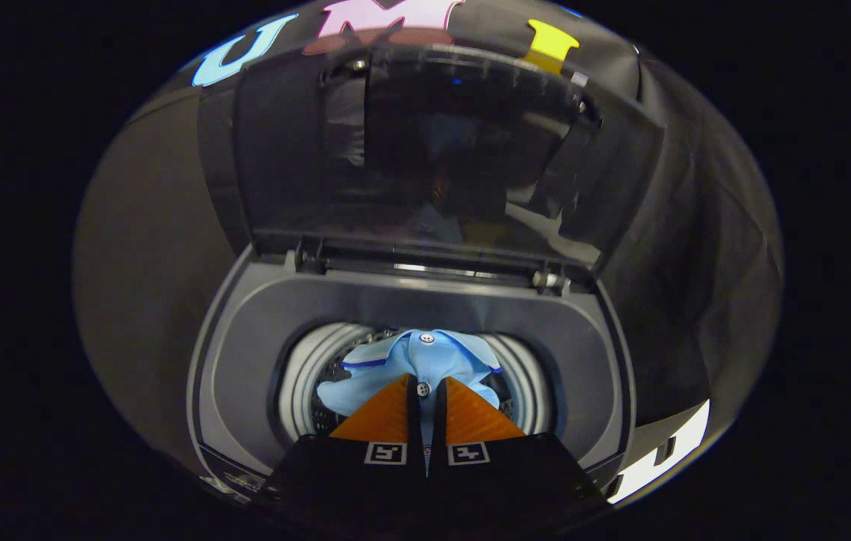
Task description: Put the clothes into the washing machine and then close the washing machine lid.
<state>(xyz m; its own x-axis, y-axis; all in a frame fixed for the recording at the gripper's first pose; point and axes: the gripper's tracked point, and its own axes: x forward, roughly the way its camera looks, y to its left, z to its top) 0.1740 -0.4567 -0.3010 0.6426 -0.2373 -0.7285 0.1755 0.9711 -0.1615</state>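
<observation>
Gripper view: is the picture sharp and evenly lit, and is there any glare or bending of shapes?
Gripper view: the light blue buttoned shirt is sharp and well lit, pinched in the claw above the ribbed drum; the open dark glossy lid carries reflections; the grey washer rim curves from fisheye distortion; the surroundings are dim.

The gripper camera is riding just behind the gripper (425, 391) and looking forward and downward along its two fingers, which are pressing together on a light blue shirt (414, 361). It is hovering close above the open drum (305, 383) of a top-loading washing machine (245, 338), facing the raised lid (425, 150) beyond the fingers and the booth's dark cloth wall behind it.
</observation>
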